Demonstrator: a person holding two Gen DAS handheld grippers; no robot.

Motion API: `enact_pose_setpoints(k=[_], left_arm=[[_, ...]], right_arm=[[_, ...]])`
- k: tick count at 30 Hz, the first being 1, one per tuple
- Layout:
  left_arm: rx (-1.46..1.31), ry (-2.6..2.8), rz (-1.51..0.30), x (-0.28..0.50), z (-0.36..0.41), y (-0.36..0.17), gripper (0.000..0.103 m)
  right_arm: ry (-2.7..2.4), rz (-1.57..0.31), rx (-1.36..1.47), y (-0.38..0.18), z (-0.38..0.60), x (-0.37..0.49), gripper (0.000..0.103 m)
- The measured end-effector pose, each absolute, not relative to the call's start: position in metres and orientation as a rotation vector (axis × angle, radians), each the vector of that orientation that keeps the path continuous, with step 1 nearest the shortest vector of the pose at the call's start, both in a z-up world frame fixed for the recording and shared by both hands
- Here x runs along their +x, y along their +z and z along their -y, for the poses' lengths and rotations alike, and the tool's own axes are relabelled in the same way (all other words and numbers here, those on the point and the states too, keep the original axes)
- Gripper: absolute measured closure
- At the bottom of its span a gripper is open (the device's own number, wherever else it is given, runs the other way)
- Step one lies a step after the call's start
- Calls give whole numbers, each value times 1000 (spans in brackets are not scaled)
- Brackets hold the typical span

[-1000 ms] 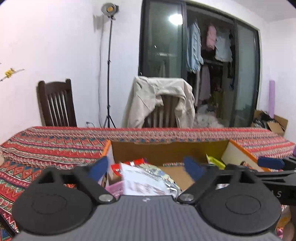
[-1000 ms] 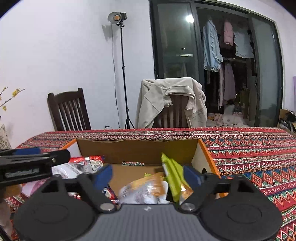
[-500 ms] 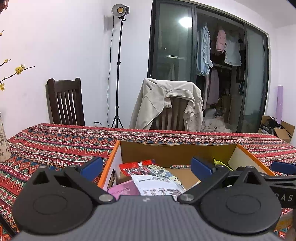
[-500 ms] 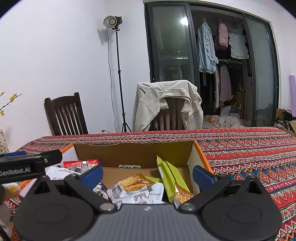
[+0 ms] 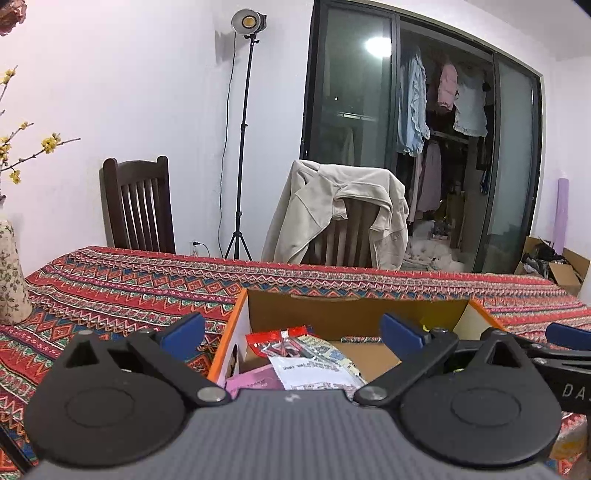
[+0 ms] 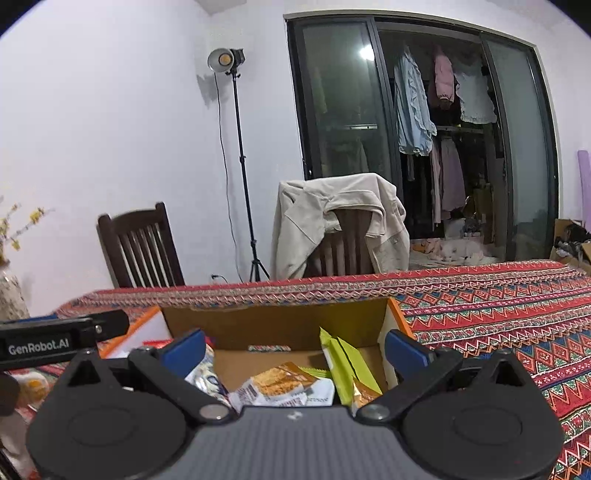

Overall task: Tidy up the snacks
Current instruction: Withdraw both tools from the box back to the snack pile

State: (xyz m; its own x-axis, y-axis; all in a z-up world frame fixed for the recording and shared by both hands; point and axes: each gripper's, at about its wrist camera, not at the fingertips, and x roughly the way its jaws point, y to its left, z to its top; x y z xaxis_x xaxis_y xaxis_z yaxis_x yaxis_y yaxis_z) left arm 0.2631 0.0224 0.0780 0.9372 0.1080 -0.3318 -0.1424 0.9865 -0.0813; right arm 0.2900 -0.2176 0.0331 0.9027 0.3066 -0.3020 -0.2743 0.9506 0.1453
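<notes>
Patterned desk [image 5: 122,280], cardboard box [image 6: 273,325] gathering snack packets [image 6: 280,384]: your left tongs [image 5: 291,332] and right tongs [image 6: 293,345] hover spread, empty.

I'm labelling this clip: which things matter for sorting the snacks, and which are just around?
Job:
- orange-edged cardboard box
- green upright snack packet
- brown cracker packet
- red foil packet
- white printed packet

Just around:
- beige jacket on chair
- dark wooden chair
- studio light on stand
- floral vase
</notes>
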Motion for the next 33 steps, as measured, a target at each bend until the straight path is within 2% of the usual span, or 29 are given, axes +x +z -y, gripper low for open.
enact_pose_setpoints(k=[12, 33], left_arm=[[-140, 71, -389, 228, -36, 98, 0], [-126, 138, -529, 144, -61, 20, 0]], right_arm=[[335, -371, 86, 48, 231, 258, 0], [341, -546, 22, -9, 248, 186, 0]])
